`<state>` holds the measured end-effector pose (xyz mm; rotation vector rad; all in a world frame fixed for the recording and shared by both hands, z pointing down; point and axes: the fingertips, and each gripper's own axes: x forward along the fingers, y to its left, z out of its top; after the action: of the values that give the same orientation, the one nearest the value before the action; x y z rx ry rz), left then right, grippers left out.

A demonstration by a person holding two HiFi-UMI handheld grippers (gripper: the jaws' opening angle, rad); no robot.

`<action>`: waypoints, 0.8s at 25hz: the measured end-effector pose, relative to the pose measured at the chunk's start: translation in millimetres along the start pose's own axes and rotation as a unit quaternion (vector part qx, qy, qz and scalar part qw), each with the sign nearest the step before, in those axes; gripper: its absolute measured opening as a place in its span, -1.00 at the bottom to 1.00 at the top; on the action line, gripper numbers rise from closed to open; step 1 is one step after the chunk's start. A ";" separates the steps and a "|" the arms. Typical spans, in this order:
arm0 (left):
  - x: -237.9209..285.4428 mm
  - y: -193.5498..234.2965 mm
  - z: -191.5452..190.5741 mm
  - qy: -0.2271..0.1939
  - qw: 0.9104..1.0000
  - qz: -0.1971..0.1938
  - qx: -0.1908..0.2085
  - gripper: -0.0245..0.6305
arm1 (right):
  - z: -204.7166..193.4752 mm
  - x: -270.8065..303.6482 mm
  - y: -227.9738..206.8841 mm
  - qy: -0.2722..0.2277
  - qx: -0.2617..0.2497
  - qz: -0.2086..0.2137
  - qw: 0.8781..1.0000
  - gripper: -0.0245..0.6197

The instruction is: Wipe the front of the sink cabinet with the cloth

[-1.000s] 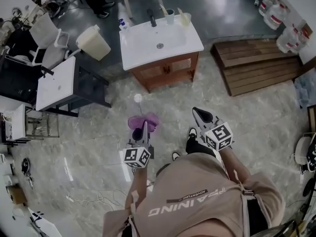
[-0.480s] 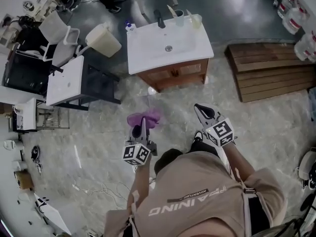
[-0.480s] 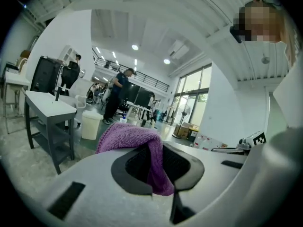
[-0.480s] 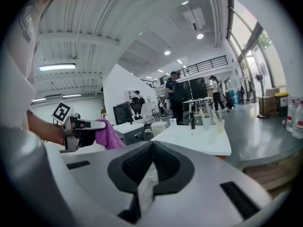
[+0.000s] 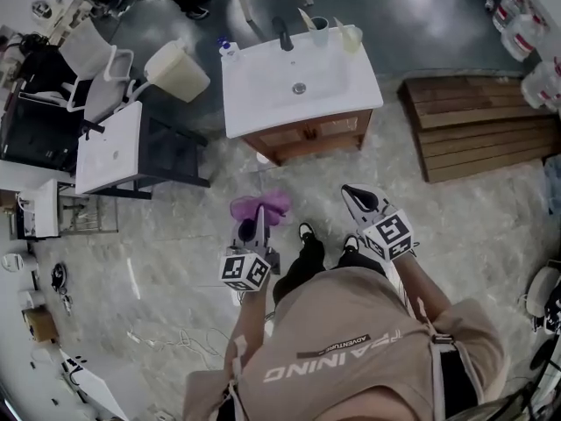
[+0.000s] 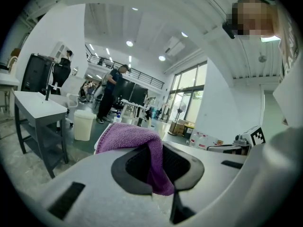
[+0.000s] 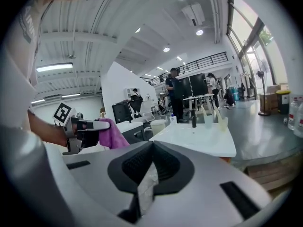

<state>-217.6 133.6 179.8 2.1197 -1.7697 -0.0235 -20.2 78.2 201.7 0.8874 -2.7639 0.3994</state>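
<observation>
The sink cabinet stands ahead in the head view, with a white basin top (image 5: 298, 82) over a brown wooden front (image 5: 311, 137). My left gripper (image 5: 255, 224) is shut on a purple cloth (image 5: 260, 205), held over the marble floor well short of the cabinet. In the left gripper view the cloth (image 6: 135, 138) drapes over and between the jaws. My right gripper (image 5: 358, 200) is shut with nothing in it, level with the left one. The right gripper view shows the basin top (image 7: 199, 134) ahead and the cloth (image 7: 111, 132) off to the left.
A grey table with a white top (image 5: 110, 147) and a cream bin (image 5: 180, 70) stand left of the sink. A wooden platform (image 5: 482, 121) lies to its right. A faucet (image 5: 284, 35) and cups (image 5: 319, 26) line the basin's back edge. My shoes (image 5: 305, 234) show between the grippers.
The sink cabinet has drawn a little nearer in view and my shoes have stepped forward. Both grippers keep their pose, and the cloth stays held.
</observation>
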 end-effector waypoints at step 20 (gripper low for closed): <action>67.5 135.6 50.2 0.001 0.996 -0.076 0.037 -0.81 | 71.0 131.6 29.9 -0.012 0.004 -0.067 0.998 -0.89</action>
<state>-344.3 37.1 188.5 2.3016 -1.6285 0.0048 -151.1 8.5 166.0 1.0799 -2.7052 0.3782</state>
